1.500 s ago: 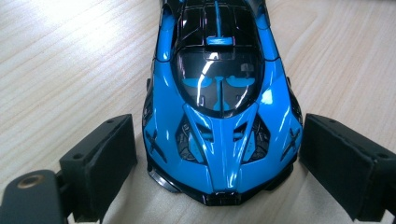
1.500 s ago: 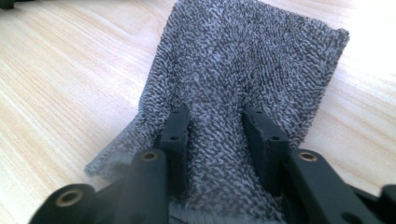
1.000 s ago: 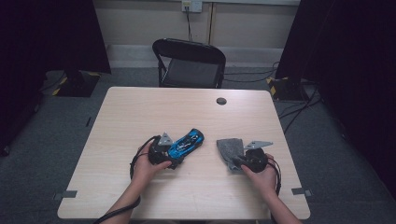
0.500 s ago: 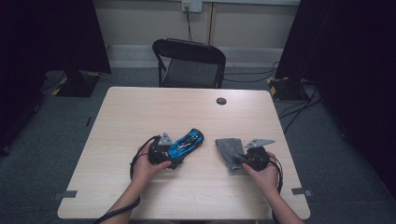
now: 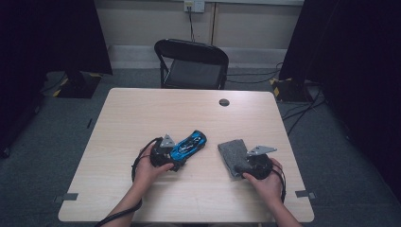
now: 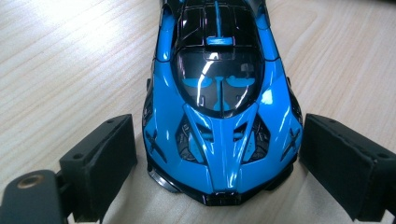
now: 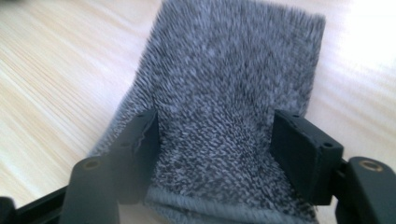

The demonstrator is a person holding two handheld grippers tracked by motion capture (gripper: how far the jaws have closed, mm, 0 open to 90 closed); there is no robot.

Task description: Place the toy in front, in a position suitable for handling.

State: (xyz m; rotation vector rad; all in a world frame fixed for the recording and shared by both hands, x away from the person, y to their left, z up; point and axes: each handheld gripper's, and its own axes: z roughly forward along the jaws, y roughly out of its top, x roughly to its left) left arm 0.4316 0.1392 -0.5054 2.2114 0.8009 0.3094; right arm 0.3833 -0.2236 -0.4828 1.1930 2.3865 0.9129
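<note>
A glossy blue and black toy car (image 5: 191,143) rests on the wooden table (image 5: 142,109), left of centre. My left gripper (image 5: 176,155) is shut on one end of the car (image 6: 219,107), with a black pad (image 6: 100,158) against each side. To the right a grey fuzzy cloth (image 5: 232,152) lies flat. My right gripper (image 5: 242,165) is at its near end. Its jaws have just been opening and now stand open and wide apart, with the cloth (image 7: 224,93) lying loose between the pads (image 7: 299,149).
A small dark round disc (image 5: 224,102) sits near the table's far edge. Behind the table stands a black folding chair (image 5: 191,64). Cables trail from both grippers toward the near edge. Bare wood stretches across the far half.
</note>
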